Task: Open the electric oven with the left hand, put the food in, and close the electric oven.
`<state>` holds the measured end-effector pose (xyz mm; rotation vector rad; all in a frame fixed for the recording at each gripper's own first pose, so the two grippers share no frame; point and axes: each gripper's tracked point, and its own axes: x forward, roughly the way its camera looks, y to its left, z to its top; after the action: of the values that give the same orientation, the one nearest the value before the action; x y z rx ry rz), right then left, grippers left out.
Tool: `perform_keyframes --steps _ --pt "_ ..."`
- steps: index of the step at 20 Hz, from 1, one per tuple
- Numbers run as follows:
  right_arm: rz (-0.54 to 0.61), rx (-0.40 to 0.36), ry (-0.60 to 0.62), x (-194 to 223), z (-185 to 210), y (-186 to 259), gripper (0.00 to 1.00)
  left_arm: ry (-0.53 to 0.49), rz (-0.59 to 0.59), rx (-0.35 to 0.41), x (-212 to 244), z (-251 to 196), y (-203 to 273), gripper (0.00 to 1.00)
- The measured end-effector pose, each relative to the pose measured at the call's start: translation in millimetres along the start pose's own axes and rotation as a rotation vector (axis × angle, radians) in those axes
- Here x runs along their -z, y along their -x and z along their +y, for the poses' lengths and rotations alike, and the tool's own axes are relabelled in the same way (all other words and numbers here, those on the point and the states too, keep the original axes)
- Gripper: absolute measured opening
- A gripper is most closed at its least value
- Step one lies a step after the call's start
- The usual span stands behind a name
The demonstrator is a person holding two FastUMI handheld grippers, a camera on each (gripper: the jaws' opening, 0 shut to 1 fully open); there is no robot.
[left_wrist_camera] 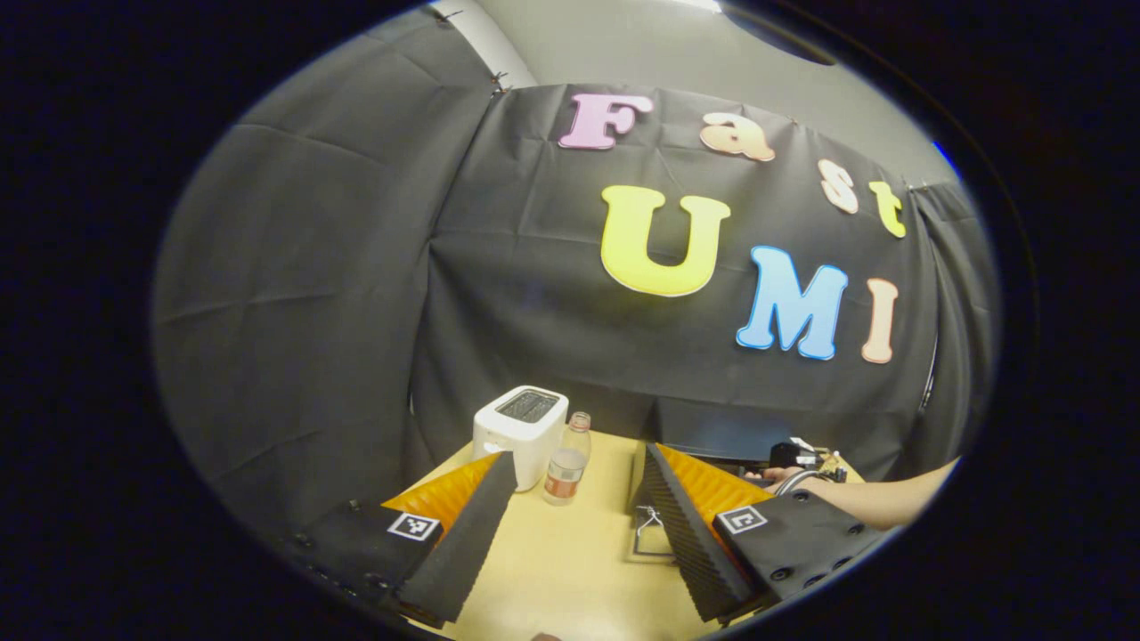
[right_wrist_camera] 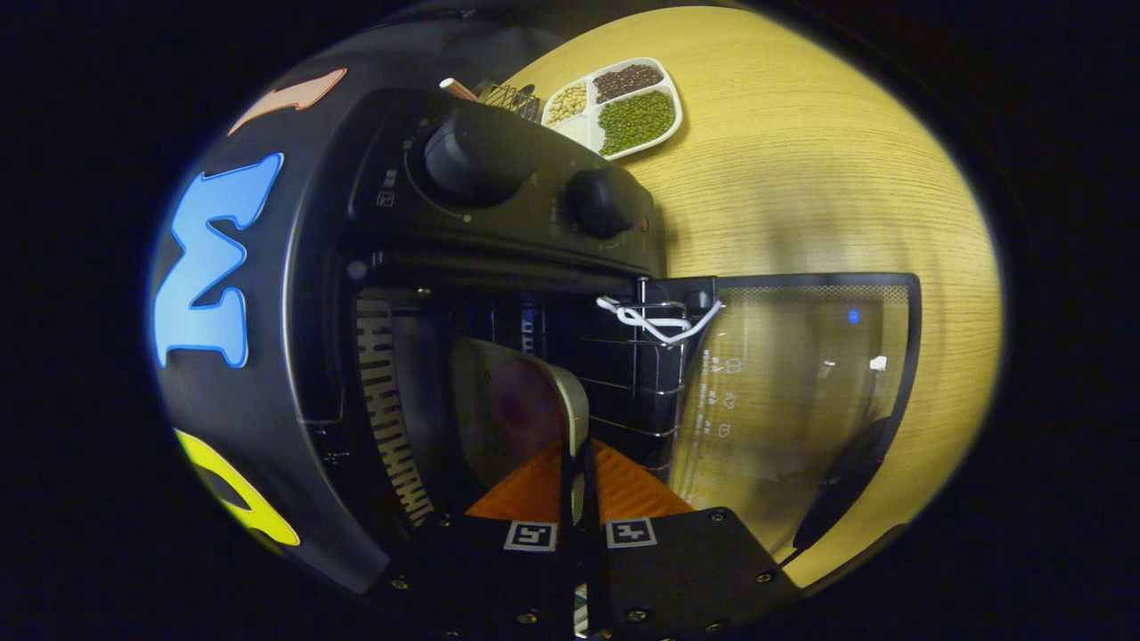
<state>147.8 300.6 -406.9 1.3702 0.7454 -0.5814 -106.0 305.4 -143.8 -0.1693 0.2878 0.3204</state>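
Right tongs (right_wrist_camera: 577,481) are clenching a plate's (right_wrist_camera: 517,409) rim, holding it inside the open oven (right_wrist_camera: 499,223); left tongs (left_wrist_camera: 579,507) are hovering released over the desk (left_wrist_camera: 570,561).

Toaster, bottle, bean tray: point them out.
toaster (left_wrist_camera: 519,434), left gripper view, its front wall
bottle (left_wrist_camera: 567,465), left gripper view, mid-body
bean tray (right_wrist_camera: 634,120), right gripper view, the green-bean compartment

Your oven (right_wrist_camera: 499,223) mouth stands open, its glass door (right_wrist_camera: 793,392) swung down flat over the desk (right_wrist_camera: 802,178). The plate (right_wrist_camera: 521,409) and wire rack (right_wrist_camera: 646,356) crowd the cavity. Your left hand-held gripper (left_wrist_camera: 574,525) has bare desk ahead; a toaster (left_wrist_camera: 521,432) and bottle (left_wrist_camera: 568,458) stand beyond.
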Motion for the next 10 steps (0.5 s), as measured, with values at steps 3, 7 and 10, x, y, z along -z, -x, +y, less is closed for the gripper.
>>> perform_keyframes --steps 3,7,10 --pt "0.018 -0.035 0.017 -0.8 6.6 2.6 0.09 0.01 -0.003 0.002 -0.6 -4.2 0.2 1.0" --pt "0.066 -0.042 0.176 1.3 0.0 25.3 0.35 0.011 -0.001 0.046 0.4 -24.0 -4.7 1.0" --pt "0.065 -0.018 0.318 -4.9 -15.9 50.9 0.44 -0.004 -0.009 0.085 -2.0 -46.0 -8.9 1.0"
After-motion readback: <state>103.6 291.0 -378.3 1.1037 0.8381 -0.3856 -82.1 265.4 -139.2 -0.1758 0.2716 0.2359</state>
